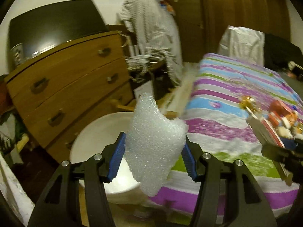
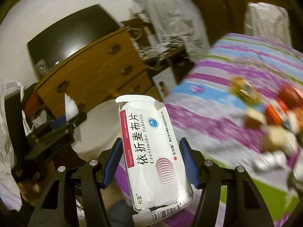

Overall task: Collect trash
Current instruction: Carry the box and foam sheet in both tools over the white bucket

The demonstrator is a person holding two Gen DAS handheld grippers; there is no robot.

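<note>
My left gripper (image 1: 154, 153) is shut on a piece of white foam wrap (image 1: 153, 147), held in the air at the edge of a white round bin (image 1: 94, 132) beside the bed. My right gripper (image 2: 150, 160) is shut on a flattened white medicine box (image 2: 151, 151) with red and black print. The white bin also shows in the right wrist view (image 2: 98, 128), ahead and left of the box. The left gripper with its foam appears at the left of the right wrist view (image 2: 56, 124). The right gripper with its box shows at the right edge of the left wrist view (image 1: 280, 147).
A bed with a striped purple, blue and green cover (image 1: 236, 113) fills the right side, with small packets and wrappers (image 2: 269, 117) lying on it. A wooden chest of drawers (image 1: 66, 87) stands behind the bin. Clothes hang further back (image 1: 151, 34).
</note>
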